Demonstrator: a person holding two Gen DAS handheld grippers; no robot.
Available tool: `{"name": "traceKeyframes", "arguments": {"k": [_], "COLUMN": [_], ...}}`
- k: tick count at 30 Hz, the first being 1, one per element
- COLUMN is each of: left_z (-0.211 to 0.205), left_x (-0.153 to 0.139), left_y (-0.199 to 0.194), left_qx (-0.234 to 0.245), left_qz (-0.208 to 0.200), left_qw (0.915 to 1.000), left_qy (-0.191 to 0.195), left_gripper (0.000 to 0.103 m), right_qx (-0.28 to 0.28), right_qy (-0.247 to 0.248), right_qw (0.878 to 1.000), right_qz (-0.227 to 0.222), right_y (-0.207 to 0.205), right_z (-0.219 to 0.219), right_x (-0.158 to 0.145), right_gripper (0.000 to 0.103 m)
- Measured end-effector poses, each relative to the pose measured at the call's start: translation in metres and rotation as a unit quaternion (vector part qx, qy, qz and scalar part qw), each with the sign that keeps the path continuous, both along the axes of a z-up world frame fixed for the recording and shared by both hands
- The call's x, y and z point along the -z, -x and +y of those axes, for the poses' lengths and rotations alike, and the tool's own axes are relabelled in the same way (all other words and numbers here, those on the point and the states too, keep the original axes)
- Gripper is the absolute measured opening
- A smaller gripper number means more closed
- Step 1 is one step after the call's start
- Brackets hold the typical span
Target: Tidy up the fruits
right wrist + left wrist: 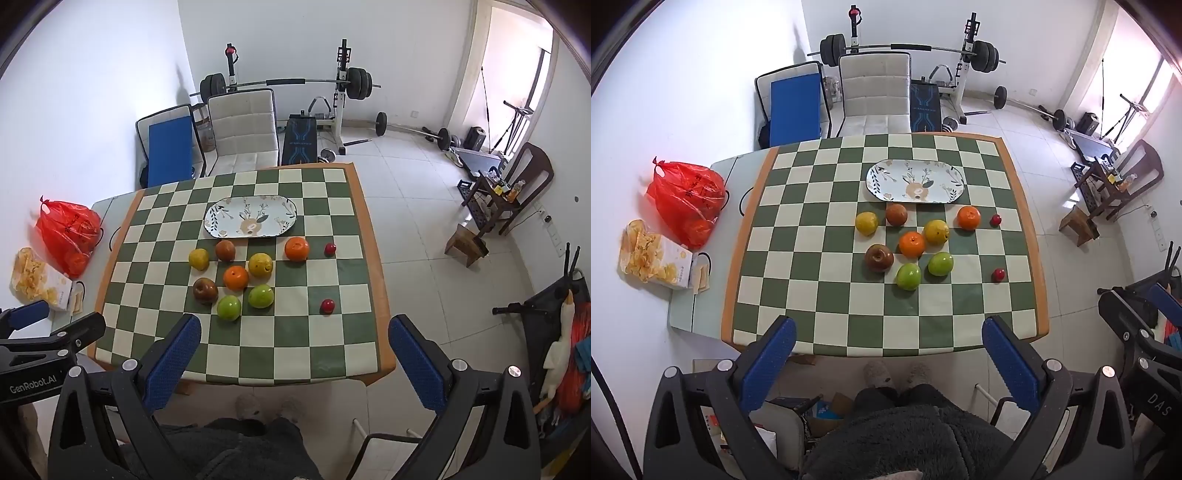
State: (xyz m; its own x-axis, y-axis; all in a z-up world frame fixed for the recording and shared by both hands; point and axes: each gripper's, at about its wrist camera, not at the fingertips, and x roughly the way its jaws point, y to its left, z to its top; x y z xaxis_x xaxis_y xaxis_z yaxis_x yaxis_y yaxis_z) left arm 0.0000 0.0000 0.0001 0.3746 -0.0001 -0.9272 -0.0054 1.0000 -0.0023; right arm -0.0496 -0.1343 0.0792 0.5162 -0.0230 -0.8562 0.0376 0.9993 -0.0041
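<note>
Checkered table (827, 314), fruits (911, 243), gym room

Both wrist views look down from high – sharing the table (1027, 221).

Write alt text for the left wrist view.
Ten loose fruits lie on a checkered table in front of an empty oval plate: oranges, green and yellow apples, brown fruits, two small red ones. The open left gripper hangs above the near edge, holding nothing.
</note>
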Motion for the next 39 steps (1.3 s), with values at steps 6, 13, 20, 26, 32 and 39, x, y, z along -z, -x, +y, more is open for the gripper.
{"name": "traceKeyframes", "arguments": {"k": [6, 13, 20, 26, 32, 39], "left_z": [0.004, 0.006, 0.005, 0.005, 0.005, 0.007], "left_x": [-0.004, -0.005, -0.008, -0.012, -0.012, -0.011], "left_y": [-0.001, -0.003, -0.006, -0.008, -0.006, -0.006], "left_qx": [0.001, 0.001, 0.001, 0.000, 0.001, 0.001], "left_qz": [-0.002, -0.004, -0.007, -0.009, -0.010, -0.011], "left_qw": [1.0000, 1.0000, 1.0000, 1.0000, 0.9999, 0.9999], "left_qy": [0.000, 0.000, 0.000, 0.002, 0.002, 0.004], "left_gripper": [0.103, 0.103, 0.103, 0.103, 0.103, 0.103], "right_qx": [0.001, 0.000, 0.001, 0.001, 0.001, 0.000], "right_qy": [0.000, 0.002, 0.006, 0.009, 0.009, 0.010], "right_qw": [1.000, 1.000, 1.000, 1.000, 1.000, 1.000], "right_qz": [-0.002, -0.002, -0.004, -0.005, -0.007, -0.006], "right_y": [0.000, 0.001, 0.002, 0.000, 0.000, 0.001], "right_z": [0.001, 0.001, 0.002, 0.002, 0.003, 0.001], "right_x": [-0.001, -0.002, -0.003, -0.004, -0.004, -0.003], "right_gripper": [0.103, 0.103, 0.103, 0.103, 0.103, 0.103]}}
